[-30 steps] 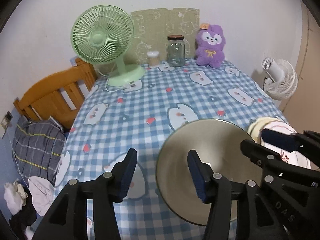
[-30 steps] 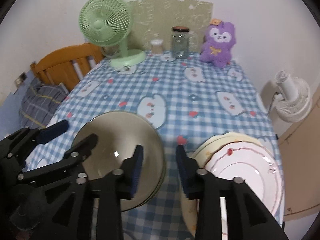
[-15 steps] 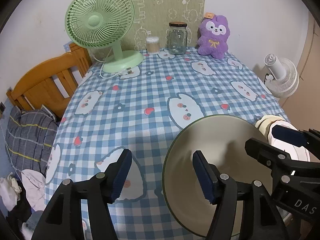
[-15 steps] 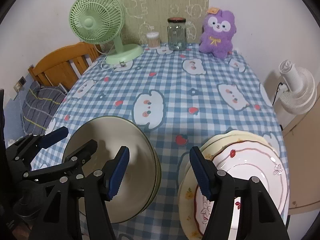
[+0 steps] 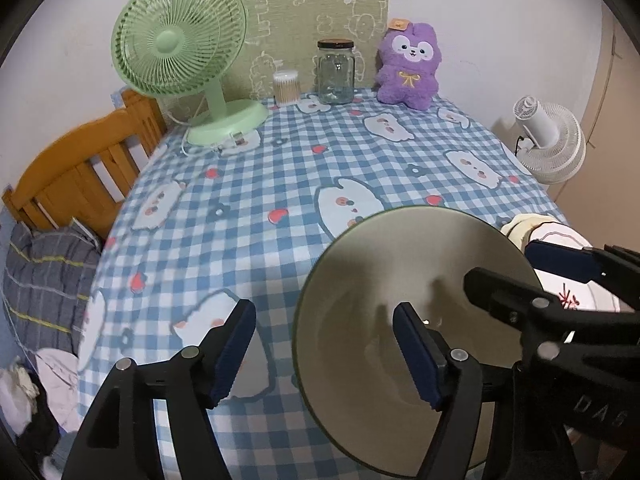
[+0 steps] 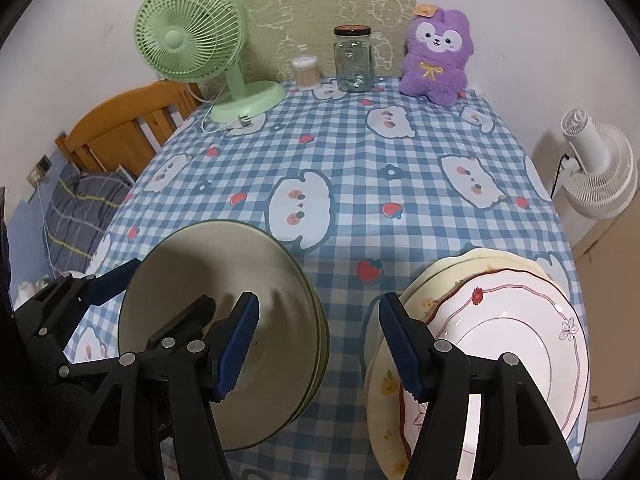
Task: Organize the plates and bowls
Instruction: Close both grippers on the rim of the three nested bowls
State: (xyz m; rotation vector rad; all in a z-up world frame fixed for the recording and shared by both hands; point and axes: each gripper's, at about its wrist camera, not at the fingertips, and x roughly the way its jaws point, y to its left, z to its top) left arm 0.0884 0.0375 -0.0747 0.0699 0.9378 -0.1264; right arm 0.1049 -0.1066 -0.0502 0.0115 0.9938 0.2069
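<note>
We are in a home, in a small room that looks lived in rather than set up for work. We see a table under a blue checked tablecloth (image 6: 360, 152) printed with cartoon animals and strawberries, pushed against a plain white wall, with a green desk fan (image 6: 192, 40), a glass jar (image 6: 354, 60), a tub of cotton swabs (image 6: 306, 72) and a purple plush toy (image 6: 436, 56) along its far edge. Beside the table we see a wooden headboard (image 5: 80, 164) with a grey striped pillow (image 5: 44, 280) against it, and a white fan (image 6: 600, 168) stands low on the other side.
</note>
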